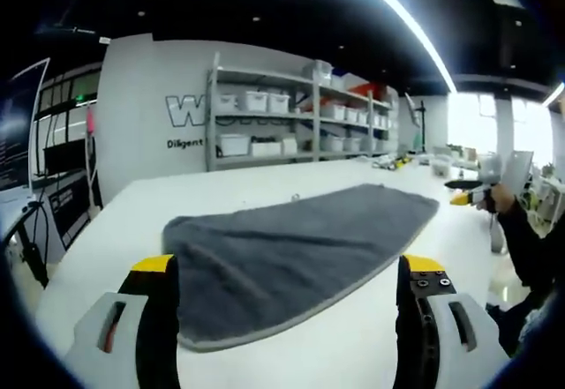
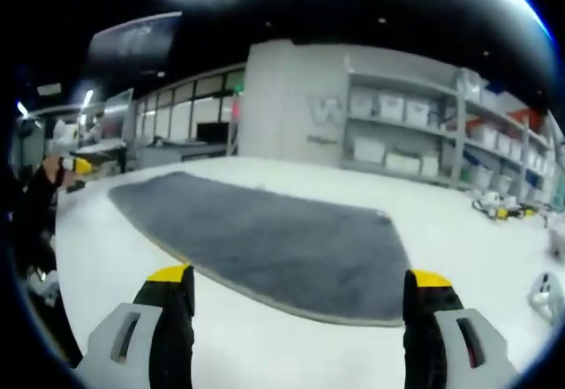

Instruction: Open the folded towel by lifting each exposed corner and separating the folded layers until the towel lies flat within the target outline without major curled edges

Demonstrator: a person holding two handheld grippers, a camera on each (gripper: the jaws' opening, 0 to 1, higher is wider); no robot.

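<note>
Nearest, the left gripper (image 1: 282,296) and right gripper (image 2: 300,305) hover with jaws spread wide and empty, apparently poised to pick a corner. Just beyond them the grey towel (image 1: 291,252) lies spread on the white bench (image 1: 132,221); no target outline is discernible. Far off stand storage shelves (image 1: 282,124).

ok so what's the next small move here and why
Probably lower the left gripper to the towel's near hem and pinch its top layer. Both grippers are open and empty, the right gripper is too, and the grey towel lies on the white table, seemingly not fully opened.
</note>
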